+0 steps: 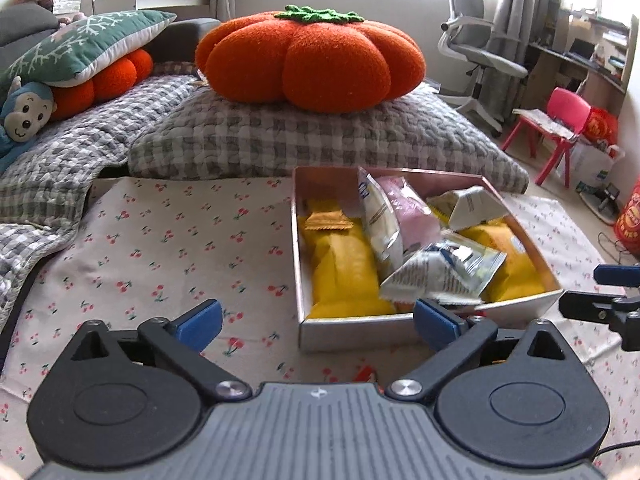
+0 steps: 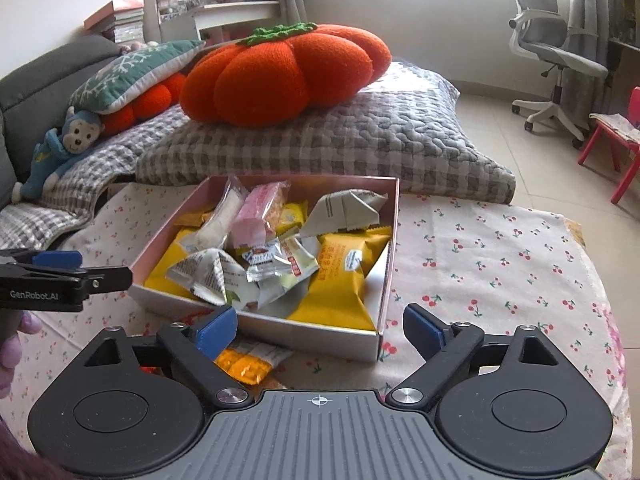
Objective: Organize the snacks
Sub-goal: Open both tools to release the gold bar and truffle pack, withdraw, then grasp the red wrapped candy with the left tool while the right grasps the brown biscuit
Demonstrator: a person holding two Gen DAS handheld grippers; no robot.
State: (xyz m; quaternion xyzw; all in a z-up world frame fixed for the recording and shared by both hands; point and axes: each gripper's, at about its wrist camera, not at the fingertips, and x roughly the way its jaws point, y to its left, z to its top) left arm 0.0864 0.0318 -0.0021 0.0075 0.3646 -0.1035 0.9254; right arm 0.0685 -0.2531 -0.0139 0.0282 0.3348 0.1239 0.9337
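Your left gripper (image 1: 316, 322) is spread wide with nothing between its fingers, low in the frame just short of the box (image 1: 516, 300), which sits centre right on the cherry cloth (image 1: 160, 248). Your right gripper (image 2: 320, 328) is also wide open and empty, at the box's near wall. The snacks (image 2: 280, 256) lie piled inside the box, yellow, pink and silver packets. One orange packet (image 2: 248, 364) lies outside on the cloth, under your right gripper's left finger. Behind the box, upper centre, a pumpkin cushion (image 1: 312, 60) rests on a checked pillow (image 1: 320, 140).
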